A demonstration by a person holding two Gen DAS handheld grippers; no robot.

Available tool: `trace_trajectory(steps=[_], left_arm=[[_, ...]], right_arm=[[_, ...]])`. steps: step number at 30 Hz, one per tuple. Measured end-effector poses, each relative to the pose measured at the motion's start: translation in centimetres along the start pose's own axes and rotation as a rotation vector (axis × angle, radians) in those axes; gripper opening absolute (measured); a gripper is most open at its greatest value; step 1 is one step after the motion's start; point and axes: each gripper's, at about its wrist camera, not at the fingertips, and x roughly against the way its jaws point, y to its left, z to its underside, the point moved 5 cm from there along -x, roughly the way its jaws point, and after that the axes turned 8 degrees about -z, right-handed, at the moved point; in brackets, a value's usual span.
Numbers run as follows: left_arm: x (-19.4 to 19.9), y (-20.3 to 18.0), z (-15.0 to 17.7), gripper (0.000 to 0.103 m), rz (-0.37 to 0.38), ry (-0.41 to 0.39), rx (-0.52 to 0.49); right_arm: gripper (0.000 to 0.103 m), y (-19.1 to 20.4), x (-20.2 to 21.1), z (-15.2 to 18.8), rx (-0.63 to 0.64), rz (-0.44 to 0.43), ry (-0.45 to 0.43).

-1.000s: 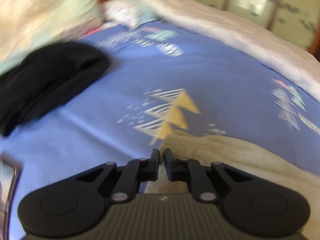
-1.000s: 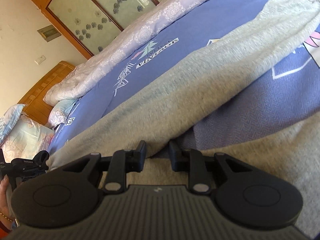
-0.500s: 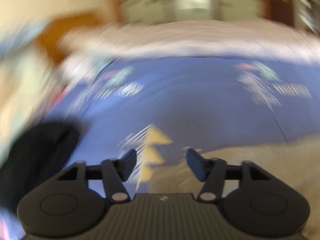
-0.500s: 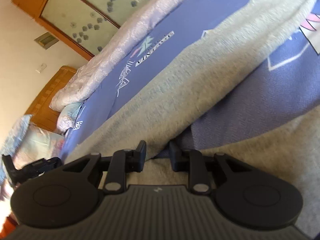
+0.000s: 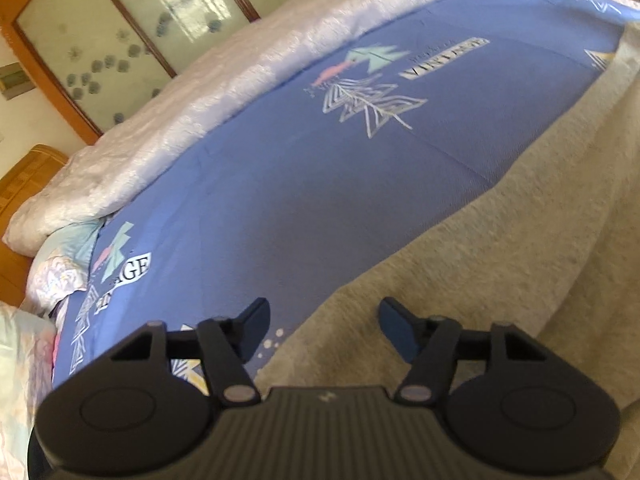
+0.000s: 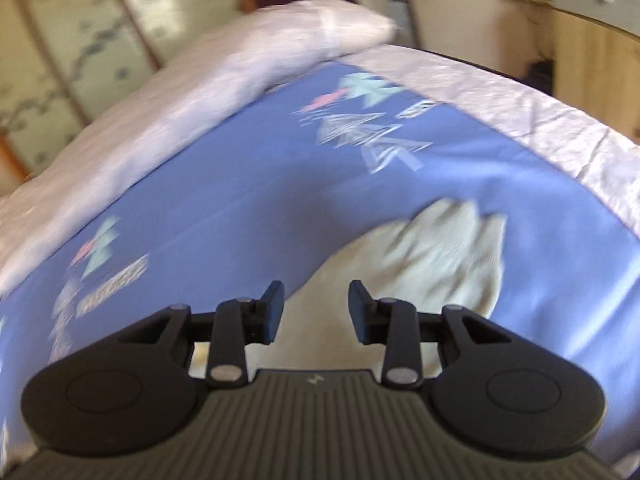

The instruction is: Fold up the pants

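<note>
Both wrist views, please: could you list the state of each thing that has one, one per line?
Pants: beige, lying loose on the sheet, not gripped by either gripper.
Left gripper: jaws open, nothing pinched between them.
Right gripper: jaws opening, empty, pants below them.
Sheet: blue, spread flat on the bed.
Quilt: pale, bunched along the far edge.
Wardrobe doors: shut.

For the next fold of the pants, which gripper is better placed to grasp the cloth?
Probably the left gripper: open over the pants edge. The right gripper, jaws opening, holds nothing.
</note>
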Motion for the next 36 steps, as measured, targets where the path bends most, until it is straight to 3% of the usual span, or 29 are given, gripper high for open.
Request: trace_trajectory(steps=[2,8,10,12,14,16,17,22,26,36], left_arm=[[-0.3,-0.5,0.2,0.056,0.014,0.011,-0.02],[-1.0,-1.3,0.4,0.04,0.046,0.002,-0.058],[-1.2,-1.3,0.4,0.02,0.078,0.01,-0.045],[-1.3,-1.7,0.3,0.006,0.105,0.02,-0.038],[-1.3,-2.3,0.3,0.005,0.078,0.003,-0.065],[-1.2,-2.1,0.4,0.005,0.075,-0.005,-0.051],[-1.1,-1.9,0.4,0.005,0.08,-0.004,-0.03],[1.6,0.5,-0.2,0.005,0.072,-0.048,0.089],[5.7,1.6,0.2,0.005,0.062,-0.107,0.133],[17.3,1.3,5.0,0.004,0.087,-0.197,0.217]], right_arm=[[0.047,-0.8,-1.8,-1.2,-0.052,0.036,0.015],[0.048,-2.3,-6.1,-2.4,-0.151,0.122,0.06],[0.048,-2.6,-7.7,-2.4,-0.153,0.174,0.101],[0.046,-2.7,-8.9,-2.0,-0.14,0.223,0.147],[0.021,-2.6,-9.2,-1.6,-0.089,0.266,0.143],[0.006,-2.4,-8.9,-1.3,-0.064,0.249,0.137],[0.005,-2.4,-8.8,-1.4,-0.066,0.245,0.122],[0.005,-2.5,-4.4,-2.4,-0.135,0.147,-0.036],[0.005,-3.2,0.0,-2.6,-0.243,0.062,-0.106],[0.005,-6.5,12.8,2.2,-0.364,-0.049,-0.229]])
